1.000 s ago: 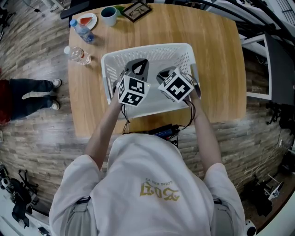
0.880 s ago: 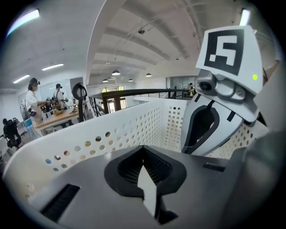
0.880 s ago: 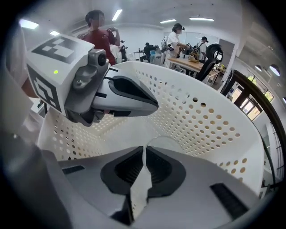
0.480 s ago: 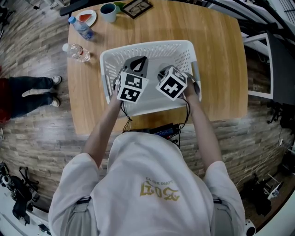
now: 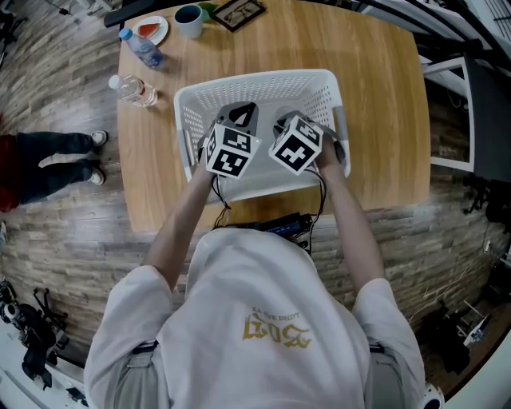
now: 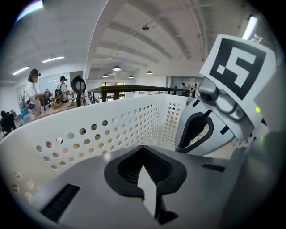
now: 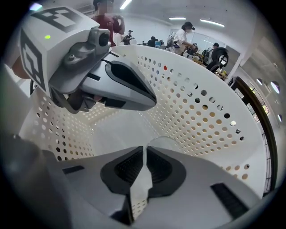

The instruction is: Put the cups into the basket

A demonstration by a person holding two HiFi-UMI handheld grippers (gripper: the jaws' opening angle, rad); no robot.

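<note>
A wood-plank floor (image 5: 64, 232) was seen all round, with a bystander's legs (image 5: 56, 164) off the left side. On it stood a pale wooden table (image 5: 383, 120), taking up most of the head view.

A white perforated basket (image 5: 263, 81) had been placed at the middle of the table, nearer its near edge than its far one. Both grippers were held inside the basket, side by side and close together, each with its marker cube turned up toward the head camera.

The left gripper (image 6: 145, 167) was found with its jaws pressed together. Nothing was gripped between them, and only the basket wall was seen beyond them.

The right gripper (image 7: 144, 165) was nearly closed, its jaws pinched on what appeared to be the thin wall of a clear cup (image 7: 163, 142). The cup's rounded rim was seen just past the jaws, over the basket's floor. How much of the cup rested on that floor could not be told.

A black device (image 5: 275, 228) was seen at the table's near edge, partly hidden by the person's arms.

At the far left corner a group of smaller things was gathered:
- a picture frame (image 5: 238, 14)
- a plate (image 5: 152, 32)
- a dark cup (image 5: 189, 20), between the plate and the frame
- a blue-capped bottle (image 5: 144, 49), lying just beside the plate

A second bottle (image 5: 134, 90) was laid near the left edge, between that corner and the basket.
</note>
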